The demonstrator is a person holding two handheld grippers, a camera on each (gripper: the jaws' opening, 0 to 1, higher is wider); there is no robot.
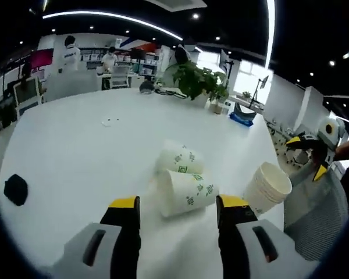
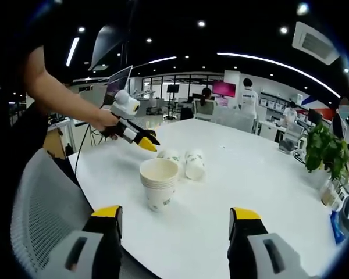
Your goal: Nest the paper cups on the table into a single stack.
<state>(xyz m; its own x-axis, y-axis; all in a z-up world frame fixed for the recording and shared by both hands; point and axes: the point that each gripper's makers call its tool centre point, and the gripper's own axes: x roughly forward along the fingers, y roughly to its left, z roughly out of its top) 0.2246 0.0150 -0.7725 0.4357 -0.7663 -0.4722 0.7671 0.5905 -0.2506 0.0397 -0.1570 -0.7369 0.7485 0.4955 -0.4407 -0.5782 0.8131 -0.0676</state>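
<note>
Two paper cups with green print lie on their sides on the white table: a near cup and a far cup. An upright stack of cups stands to their right near the table edge. My left gripper is open just short of the near cup, holding nothing. In the right gripper view, the stack stands ahead of my open right gripper, with the lying cups behind it. The left gripper hovers by them in a hand. The right gripper is off the table edge.
A potted plant and a blue item sit at the table's far side, a small black object at its left. A grey mesh chair stands by the near edge. People work at desks in the background.
</note>
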